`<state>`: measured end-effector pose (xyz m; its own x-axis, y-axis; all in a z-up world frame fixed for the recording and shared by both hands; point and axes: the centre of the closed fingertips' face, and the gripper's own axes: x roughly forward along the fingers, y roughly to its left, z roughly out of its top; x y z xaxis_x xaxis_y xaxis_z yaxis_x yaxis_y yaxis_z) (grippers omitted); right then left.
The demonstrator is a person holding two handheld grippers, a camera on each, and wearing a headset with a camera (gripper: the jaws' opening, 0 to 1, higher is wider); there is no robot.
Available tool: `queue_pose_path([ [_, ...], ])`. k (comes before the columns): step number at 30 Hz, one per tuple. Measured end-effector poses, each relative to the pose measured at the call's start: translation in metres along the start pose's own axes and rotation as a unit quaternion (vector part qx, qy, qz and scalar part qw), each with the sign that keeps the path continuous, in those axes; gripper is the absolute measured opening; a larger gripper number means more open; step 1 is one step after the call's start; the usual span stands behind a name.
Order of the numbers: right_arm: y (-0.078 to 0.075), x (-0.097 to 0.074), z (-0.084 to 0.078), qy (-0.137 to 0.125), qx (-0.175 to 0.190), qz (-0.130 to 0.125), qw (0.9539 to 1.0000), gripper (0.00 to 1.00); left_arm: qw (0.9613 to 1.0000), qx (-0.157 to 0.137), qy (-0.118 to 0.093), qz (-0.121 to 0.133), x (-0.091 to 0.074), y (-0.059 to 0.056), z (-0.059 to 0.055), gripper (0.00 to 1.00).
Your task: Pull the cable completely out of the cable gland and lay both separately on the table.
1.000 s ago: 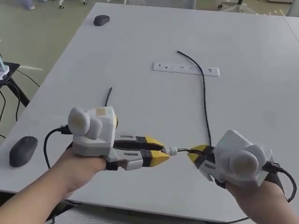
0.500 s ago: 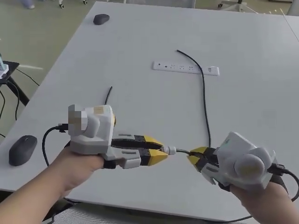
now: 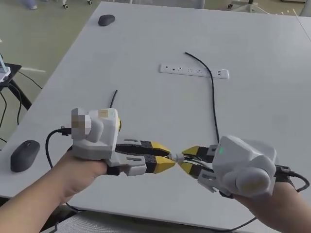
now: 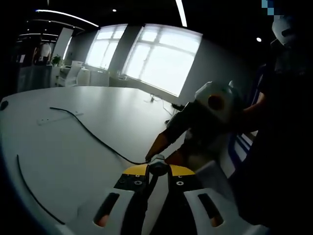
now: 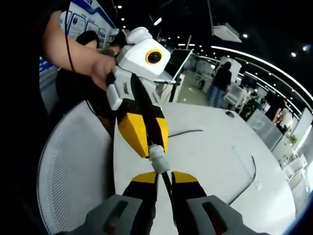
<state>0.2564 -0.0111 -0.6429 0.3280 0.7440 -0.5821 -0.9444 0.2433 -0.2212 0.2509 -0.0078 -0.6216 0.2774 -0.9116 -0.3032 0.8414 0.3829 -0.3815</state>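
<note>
Above the table's front edge, my left gripper (image 3: 168, 158) is shut on the small white cable gland (image 3: 176, 157). The left gripper view has the gland (image 4: 156, 164) pinched at the jaw tips. Just right of the gland, my right gripper (image 3: 186, 159) is shut on the black cable (image 3: 213, 99). From there the cable runs back across the table past the power strip. In the right gripper view the gland (image 5: 158, 157) sits directly above my right gripper (image 5: 165, 176), whose jaws clamp the cable; the left gripper (image 5: 142, 128) points down onto the gland.
A white power strip (image 3: 193, 71) lies mid-table. A short black wire (image 3: 112, 99) lies to its left. One dark mouse (image 3: 24, 155) rests at the near left edge, another (image 3: 106, 20) at the far left. A grey mesh chair (image 5: 73, 171) stands beside the table.
My right gripper has slid left along the cable, up close to the gland, so the gap between the two grippers has shrunk. The left gripper has stayed almost still.
</note>
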Motion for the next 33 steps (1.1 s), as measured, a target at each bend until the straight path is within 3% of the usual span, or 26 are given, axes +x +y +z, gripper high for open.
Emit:
queue_pose_path([
  [3, -0.0007, 0.0015, -0.0023, 0.009, 0.001, -0.001, 1.0000, 0.00, 1.0000, -0.001, -0.003, 0.002, -0.0013, 0.0015, 0.0010, 0.15],
  [20, -0.0006, 0.0035, -0.0036, 0.023, 0.022, 0.003, 0.9995, 0.00, 1.0000, 0.001, -0.002, 0.006, -0.0002, 0.0046, 0.0010, 0.15],
  [30, -0.0054, 0.0037, -0.0026, 0.002, 0.062, -0.003, 0.9981, 0.00, 1.0000, 0.001, -0.007, 0.005, -0.0030, 0.0056, 0.0019, 0.14],
  [33, -0.0079, 0.0032, -0.0067, 0.006, 0.066, -0.012, 0.9977, 0.00, 0.9999, 0.002, -0.007, 0.008, -0.0052, 0.0066, 0.0015, 0.14],
])
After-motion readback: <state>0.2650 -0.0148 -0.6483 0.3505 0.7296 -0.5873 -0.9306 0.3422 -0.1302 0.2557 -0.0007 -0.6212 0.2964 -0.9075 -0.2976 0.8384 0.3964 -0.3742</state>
